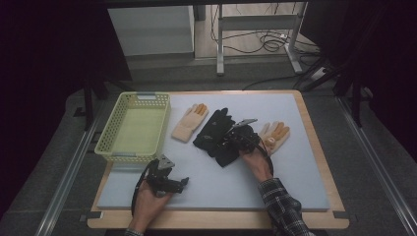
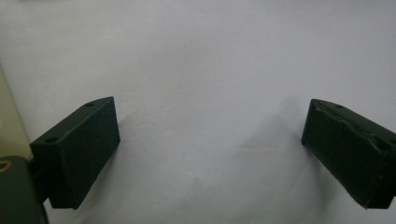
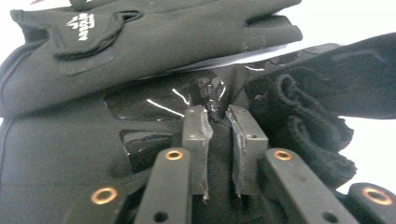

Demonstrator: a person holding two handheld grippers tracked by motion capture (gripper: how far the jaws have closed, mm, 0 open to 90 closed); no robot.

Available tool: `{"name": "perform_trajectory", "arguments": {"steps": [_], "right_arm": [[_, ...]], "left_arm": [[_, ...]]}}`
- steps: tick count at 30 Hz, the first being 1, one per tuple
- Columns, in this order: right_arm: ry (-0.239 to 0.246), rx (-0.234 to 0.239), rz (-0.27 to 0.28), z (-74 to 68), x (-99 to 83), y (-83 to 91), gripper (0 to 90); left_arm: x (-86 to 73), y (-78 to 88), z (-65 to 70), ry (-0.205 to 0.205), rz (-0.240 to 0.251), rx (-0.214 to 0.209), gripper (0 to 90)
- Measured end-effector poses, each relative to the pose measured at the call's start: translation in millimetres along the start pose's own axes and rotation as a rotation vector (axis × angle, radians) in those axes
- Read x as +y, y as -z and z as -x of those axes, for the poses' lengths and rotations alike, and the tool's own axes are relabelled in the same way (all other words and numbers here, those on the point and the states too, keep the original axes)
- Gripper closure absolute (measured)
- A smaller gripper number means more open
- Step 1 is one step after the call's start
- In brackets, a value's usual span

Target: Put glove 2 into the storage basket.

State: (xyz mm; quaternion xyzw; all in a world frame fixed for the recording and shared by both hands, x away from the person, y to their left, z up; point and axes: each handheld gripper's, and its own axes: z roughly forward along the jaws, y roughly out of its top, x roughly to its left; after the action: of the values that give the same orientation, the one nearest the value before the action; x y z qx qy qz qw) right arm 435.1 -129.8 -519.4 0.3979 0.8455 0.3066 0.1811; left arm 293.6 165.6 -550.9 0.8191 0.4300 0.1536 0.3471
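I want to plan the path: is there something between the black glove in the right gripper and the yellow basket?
Yes. The cream glove lies on the mat between the black glove, which the right gripper pinches, and the yellow basket. Carried above it, the way looks free.

Our two handheld grippers and a plaid sleeve

We see black grippers: the left gripper (image 1: 173, 183) has blocky, flat-faced jaws and a grey three-cornered plate, the right gripper (image 3: 217, 116) has brass-ringed screw holes on black links, and our right arm wears a dark checked sleeve (image 1: 284, 206).
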Motion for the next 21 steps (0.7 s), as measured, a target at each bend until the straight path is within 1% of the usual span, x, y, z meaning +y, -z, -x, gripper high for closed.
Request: {"name": "perform_trajectory", "arguments": {"steps": [1, 3, 5, 7, 8, 9, 10, 13, 14, 15, 17, 18, 19, 20, 21], "right_arm": [[0.007, 0.002, -0.001, -0.1, 0.0, 0.7, 79.2], [0.001, 0.037, -0.008, 2.3, 1.4, 5.1, 79.6], [-0.015, 0.077, 0.014, 6.3, 1.3, 13.2, 79.7], [-0.025, 0.102, 0.032, 8.5, 0.9, 22.6, 79.8], [-0.019, 0.119, 0.042, 9.6, 0.2, 29.7, 79.8], [-0.003, 0.155, 0.056, 8.7, -1.2, 39.3, 79.7], [-0.003, 0.155, 0.056, 8.7, -1.2, 39.3, 79.7], [0.04, 0.208, 0.057, 1.2, -5.2, 53.5, 79.7], [0.077, 0.249, 0.064, -6.3, -9.0, 61.4, 79.7], [0.077, 0.249, 0.064, -6.3, -9.0, 61.4, 79.7], [0.116, 0.302, 0.069, -15.0, -13.8, 68.3, 79.7], [0.129, 0.32, 0.07, -18.1, -15.6, 70.2, 79.7], [0.153, 0.345, 0.07, -23.7, -18.8, 73.0, 79.7], [0.179, 0.363, 0.068, -30.0, -22.2, 75.3, 79.6], [0.191, 0.373, 0.062, -34.0, -24.2, 76.5, 79.6]], "left_arm": [[0.0, 0.0, 0.0, 0.0, -0.001, 0.0, 4.4], [0.0, 0.1, -0.2, -0.001, -0.001, 0.001, 4.4], [0.0, 0.1, -0.2, -0.001, -0.001, 0.001, 4.4], [0.0, 0.0, -0.1, 0.0, -0.001, 0.001, 4.4], [0.0, 0.0, 0.0, 0.001, 0.0, 0.001, 4.4], [0.0, 0.1, 0.0, 0.0, -0.001, 0.001, 4.4], [0.0, 0.0, 0.0, 0.001, 0.0, 0.0, 4.4], [0.0, 0.0, 0.0, 0.001, 0.0, 0.0, 4.4], [0.0, 0.0, 0.0, 0.001, 0.0, 0.0, 4.4], [0.0, 0.0, 0.0, 0.001, 0.0, 0.0, 4.4], [0.0, 0.1, 0.0, 0.0, -0.001, 0.0, 4.4], [0.0, 0.1, -0.1, -0.002, 0.0, 0.001, 4.4], [0.0, 0.0, -0.2, -0.002, 0.001, 0.001, 4.4], [0.0, -0.1, -0.2, -0.002, 0.001, 0.001, 4.4], [0.0, -0.1, -0.2, -0.002, 0.001, 0.001, 4.4]]}}
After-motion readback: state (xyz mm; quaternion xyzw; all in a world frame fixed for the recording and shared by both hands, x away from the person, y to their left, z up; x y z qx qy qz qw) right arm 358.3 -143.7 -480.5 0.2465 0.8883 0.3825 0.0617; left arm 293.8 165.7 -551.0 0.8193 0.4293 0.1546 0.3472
